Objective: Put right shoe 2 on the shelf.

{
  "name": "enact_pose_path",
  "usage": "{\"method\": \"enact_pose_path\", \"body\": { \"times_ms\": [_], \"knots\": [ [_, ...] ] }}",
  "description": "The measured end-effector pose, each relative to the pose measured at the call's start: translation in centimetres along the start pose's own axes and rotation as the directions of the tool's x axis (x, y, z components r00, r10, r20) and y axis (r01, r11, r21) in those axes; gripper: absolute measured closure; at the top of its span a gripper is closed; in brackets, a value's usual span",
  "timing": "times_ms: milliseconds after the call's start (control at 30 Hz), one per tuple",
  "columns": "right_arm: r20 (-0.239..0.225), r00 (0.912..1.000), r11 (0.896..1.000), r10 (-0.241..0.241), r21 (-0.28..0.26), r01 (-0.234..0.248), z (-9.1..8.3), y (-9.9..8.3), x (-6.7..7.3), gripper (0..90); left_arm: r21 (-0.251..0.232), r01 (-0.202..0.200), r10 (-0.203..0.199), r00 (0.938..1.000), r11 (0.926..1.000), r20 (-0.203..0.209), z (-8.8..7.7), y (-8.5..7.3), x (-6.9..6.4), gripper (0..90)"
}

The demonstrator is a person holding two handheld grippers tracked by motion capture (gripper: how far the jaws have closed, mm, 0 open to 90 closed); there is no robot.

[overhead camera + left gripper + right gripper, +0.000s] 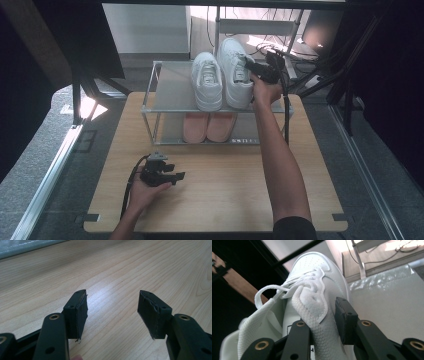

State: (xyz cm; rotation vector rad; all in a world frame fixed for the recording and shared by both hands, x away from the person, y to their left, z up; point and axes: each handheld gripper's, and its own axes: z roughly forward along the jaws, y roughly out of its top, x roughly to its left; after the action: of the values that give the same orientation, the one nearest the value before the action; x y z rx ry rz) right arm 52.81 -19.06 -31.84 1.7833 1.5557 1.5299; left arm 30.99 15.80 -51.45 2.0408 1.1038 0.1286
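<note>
A pair of white sneakers stands on the top shelf of a small metal rack (170, 92). In the high view the left sneaker (207, 80) lies flat on it. My right gripper (260, 70) is at the collar of the right sneaker (234, 70). In the right gripper view its jaws (322, 322) close on the mesh tongue of that sneaker (312, 272), above the pale shelf (392, 295). My left gripper (161, 173) rests low over the wooden table (225, 190), held in a hand. It is open (112, 312) with nothing between its pads.
A pair of pink shoes (208, 127) sits on the rack's lower shelf. The rack stands at the back of the table. Behind it are cables and a metal frame (280, 30). Dark stands flank the table on both sides.
</note>
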Motion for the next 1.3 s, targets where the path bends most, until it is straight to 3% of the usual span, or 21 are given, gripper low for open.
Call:
{"method": "enact_pose_path", "body": {
  "times_ms": [200,433,500,1000,1300],
  "knots": [
    [0.015,0.9997,1.000,0.021,0.001,-0.021,0.8,-0.4,-0.1,70.0,0.002,-0.002,0.002,1.0000,1.0000,-0.002,0.1,0.0,0.1,41.7],
    [-0.003,0.9998,0.999,0.022,0.023,-0.022,0.9,-0.4,-0.3,56.3,0.010,-0.003,0.003,1.0000,0.9999,-0.003,0.1,0.0,0.0,41.7],
    [0.000,0.9999,1.000,0.010,0.007,-0.010,0.5,-0.2,-0.3,54.1,0.005,-0.002,0.002,1.0000,1.0000,-0.001,0.2,0.0,-0.1,41.7],
    [-0.022,0.9989,0.999,-0.040,0.001,0.041,-1.0,0.5,-0.3,56.4,0.015,-0.011,0.011,0.9999,0.9998,-0.005,0.3,0.0,-0.3,41.7],
    [-0.057,0.9959,0.997,-0.070,0.040,0.072,-0.7,0.7,-0.6,58.7,0.018,-0.013,0.013,0.9999,0.9998,-0.002,0.6,0.0,-0.5,41.7]
  ]
}}
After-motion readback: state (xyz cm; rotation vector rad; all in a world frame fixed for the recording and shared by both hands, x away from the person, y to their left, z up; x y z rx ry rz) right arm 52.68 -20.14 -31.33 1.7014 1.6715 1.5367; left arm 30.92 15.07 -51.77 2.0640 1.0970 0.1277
